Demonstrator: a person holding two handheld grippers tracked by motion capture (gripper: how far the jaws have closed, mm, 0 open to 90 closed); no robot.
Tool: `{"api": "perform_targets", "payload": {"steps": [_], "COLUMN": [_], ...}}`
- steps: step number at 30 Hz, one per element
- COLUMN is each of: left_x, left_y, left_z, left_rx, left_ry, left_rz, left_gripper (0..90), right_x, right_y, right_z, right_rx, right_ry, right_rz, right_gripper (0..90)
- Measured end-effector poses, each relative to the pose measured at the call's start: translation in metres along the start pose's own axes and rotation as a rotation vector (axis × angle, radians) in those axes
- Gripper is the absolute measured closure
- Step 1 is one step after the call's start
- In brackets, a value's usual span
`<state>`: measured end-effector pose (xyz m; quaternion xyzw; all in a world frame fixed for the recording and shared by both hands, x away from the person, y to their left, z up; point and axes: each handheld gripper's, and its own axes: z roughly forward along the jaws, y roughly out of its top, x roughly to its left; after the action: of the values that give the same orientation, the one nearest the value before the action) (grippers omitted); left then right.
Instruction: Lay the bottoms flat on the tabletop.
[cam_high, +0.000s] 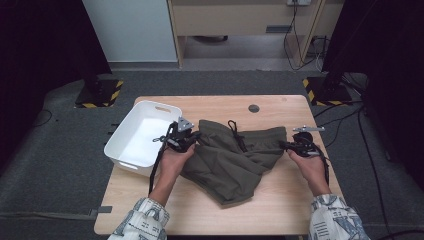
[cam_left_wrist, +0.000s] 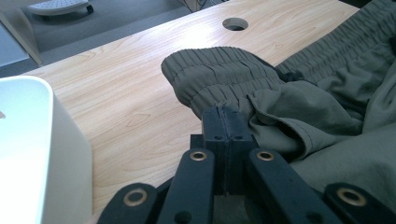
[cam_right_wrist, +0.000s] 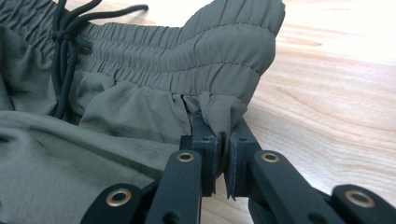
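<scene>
Pinching both ends of the olive shorts (cam_high: 232, 160), you had them spread on the table (cam_high: 280, 205). Your left gripper (cam_left_wrist: 224, 122) was clamped on the waistband; your right gripper (cam_right_wrist: 218, 127) gripped the other corner.

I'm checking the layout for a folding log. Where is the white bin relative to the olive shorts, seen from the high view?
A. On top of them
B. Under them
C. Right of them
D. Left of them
D: the white bin sits at the table's left edge, with the olive shorts spread to its right.

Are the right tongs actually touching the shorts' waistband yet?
Touching. In the right gripper view the right tongs pinch a fold of olive fabric at the end of the shorts' waistband between nearly closed jaws.
</scene>
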<state>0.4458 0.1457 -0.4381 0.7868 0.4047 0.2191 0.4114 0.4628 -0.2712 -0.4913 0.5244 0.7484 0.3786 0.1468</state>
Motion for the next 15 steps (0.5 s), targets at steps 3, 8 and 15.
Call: {"api": "perform_targets", "payload": {"steps": [3,8,15], "left_x": [0.001,0.002,0.005], "left_y": [0.0,0.0,0.0], "left_z": [0.0,-0.001,-0.003], "left_rx": [-0.003,-0.002,-0.004], "left_ry": [-0.002,-0.008,-0.017], "left_rz": [0.0,-0.004,-0.009], "left_gripper": [89.8,89.8,89.8], "right_x": [-0.001,0.002,0.007], "right_y": [0.002,0.007,0.017], "right_z": [-0.004,-0.007,-0.013], "right_rx": [-0.017,-0.034,-0.059], "right_ry": [0.023,0.039,0.056], "right_rz": [-0.009,-0.04,-0.066], "right_gripper": [86.2,87.0,87.1]}}
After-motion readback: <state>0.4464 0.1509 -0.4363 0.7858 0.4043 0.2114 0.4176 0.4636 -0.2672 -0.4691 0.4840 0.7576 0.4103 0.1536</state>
